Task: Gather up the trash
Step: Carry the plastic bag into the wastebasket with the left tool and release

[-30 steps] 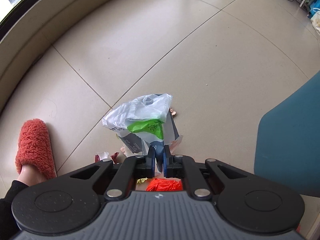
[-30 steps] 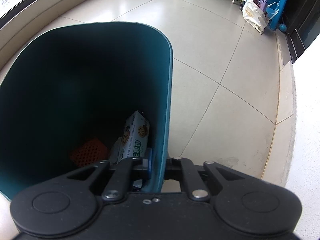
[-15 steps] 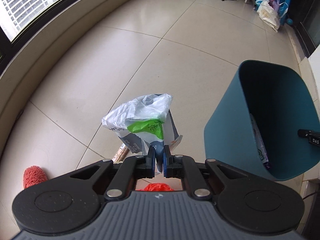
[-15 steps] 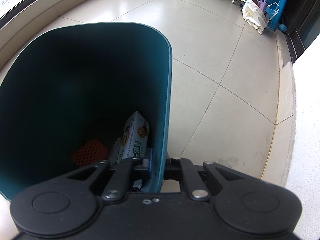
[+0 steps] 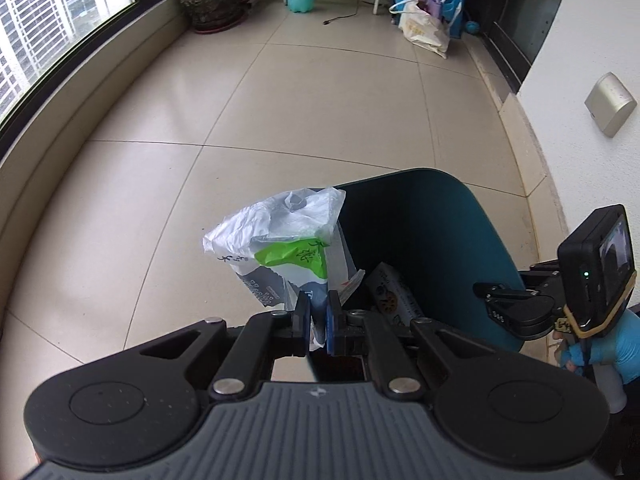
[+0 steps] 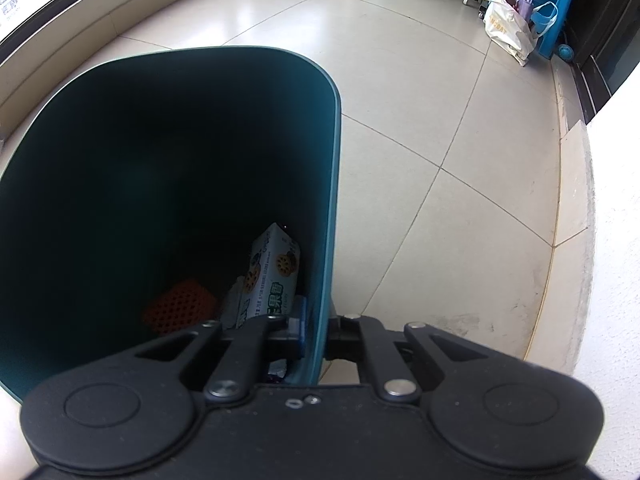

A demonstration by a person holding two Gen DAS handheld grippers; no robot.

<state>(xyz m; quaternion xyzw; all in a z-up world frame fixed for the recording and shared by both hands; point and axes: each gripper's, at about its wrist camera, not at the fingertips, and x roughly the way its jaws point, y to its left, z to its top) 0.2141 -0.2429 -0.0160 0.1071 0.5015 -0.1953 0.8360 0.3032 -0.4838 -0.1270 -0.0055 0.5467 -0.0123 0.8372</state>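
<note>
A crumpled bag is held up at the open bin.

The left gripper [image 5: 316, 322] has its jaws pinching the bottom of a crumpled white plastic bag [image 5: 280, 244] with a green patch. The bag sticks up just beside the near left edge of the teal bin [image 5: 432, 220]. The right gripper [image 6: 316, 330] has its jaws pinching the bin's side wall [image 6: 326, 208], one jaw inside the bin and one outside. Inside the bin a cookie box [image 6: 270, 276] leans against that wall, and an orange net [image 6: 180, 310] lies beside the box. The bin sits on a tiled floor [image 5: 320, 92]. Far behind the bin are a blue stool [image 6: 554, 8] and a shopping bag [image 6: 506, 28].
</note>
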